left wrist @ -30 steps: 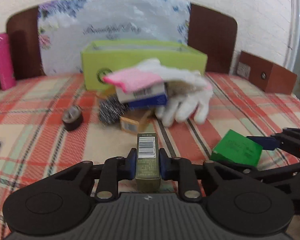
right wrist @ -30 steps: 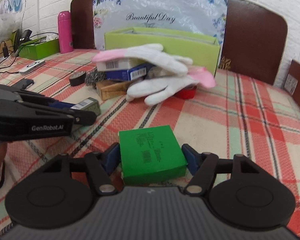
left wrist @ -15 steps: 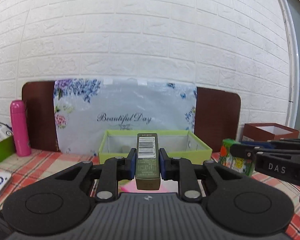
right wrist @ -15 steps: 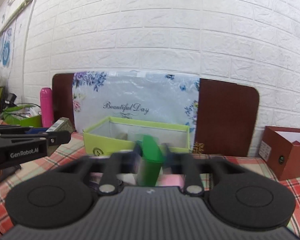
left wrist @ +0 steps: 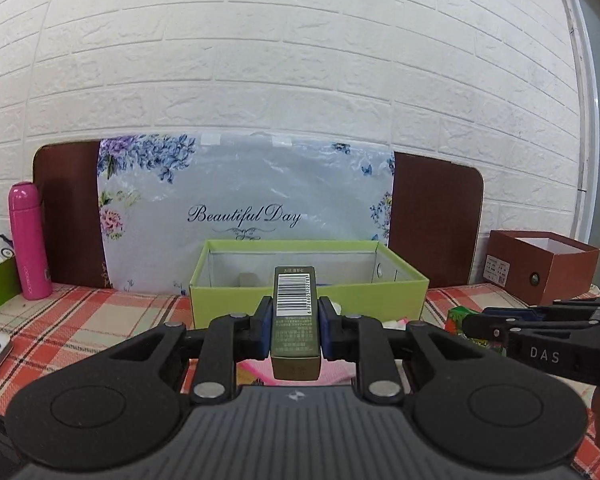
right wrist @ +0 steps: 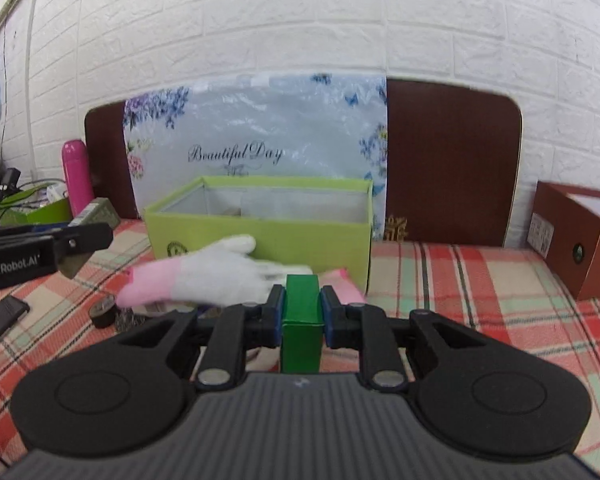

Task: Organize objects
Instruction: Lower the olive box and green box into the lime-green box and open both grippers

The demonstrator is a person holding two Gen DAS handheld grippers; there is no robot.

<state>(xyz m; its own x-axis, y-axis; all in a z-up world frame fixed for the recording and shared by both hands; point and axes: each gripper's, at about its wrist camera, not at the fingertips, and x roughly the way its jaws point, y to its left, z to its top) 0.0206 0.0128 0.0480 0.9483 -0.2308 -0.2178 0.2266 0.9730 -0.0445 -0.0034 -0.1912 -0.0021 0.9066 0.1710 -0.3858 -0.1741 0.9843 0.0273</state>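
Note:
In the left wrist view my left gripper is shut on a narrow olive box with a barcode on top, held above the checked tablecloth. The open lime-green box stands just beyond it. My right gripper is shut on a green box, which stands on edge between the pads. A white glove with a pink cuff lies on a pile in front of the lime-green box. Each gripper shows in the other's view: the right gripper and the left gripper.
A flowered board leans on the brick wall behind the lime box. A pink bottle stands at the left and an open brown box at the right. A small black roll and a dark flat device lie on the cloth.
Both grippers have lifted off the table with their boxes and tilted up to face the lime box. The right gripper has shut on the green box, which now stands on edge.

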